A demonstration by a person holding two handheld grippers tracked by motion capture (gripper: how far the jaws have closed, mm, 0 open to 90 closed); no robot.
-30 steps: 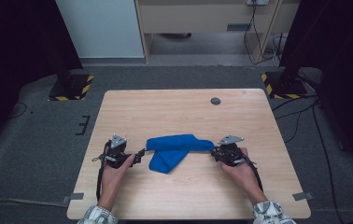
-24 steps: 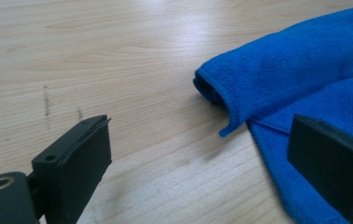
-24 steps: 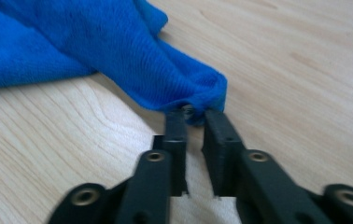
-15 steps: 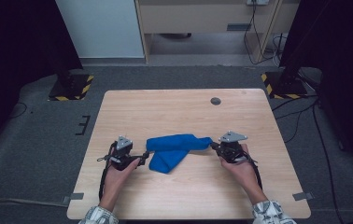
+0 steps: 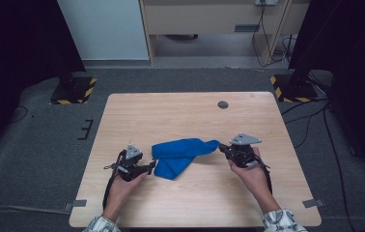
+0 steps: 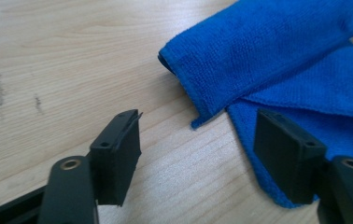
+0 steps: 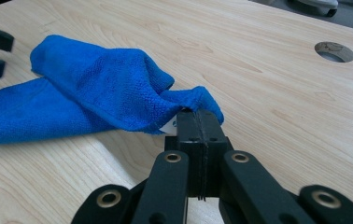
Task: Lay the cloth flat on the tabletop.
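Blue cloth (image 5: 180,154) lies folded on the table (image 5: 180,111), nearer its front edge, about midway between the side edges. Right gripper (image 5: 221,149) pinches the cloth's right corner, jaws pressed together. Left gripper (image 5: 152,166) spread, just beside the cloth's left end; one jaw over the cloth's edge.

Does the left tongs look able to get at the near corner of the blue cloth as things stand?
Probably yes. The left tongs stand open at the blue cloth, its hanging corner between the jaws, with bare table around. The right tongs pinch the far end.
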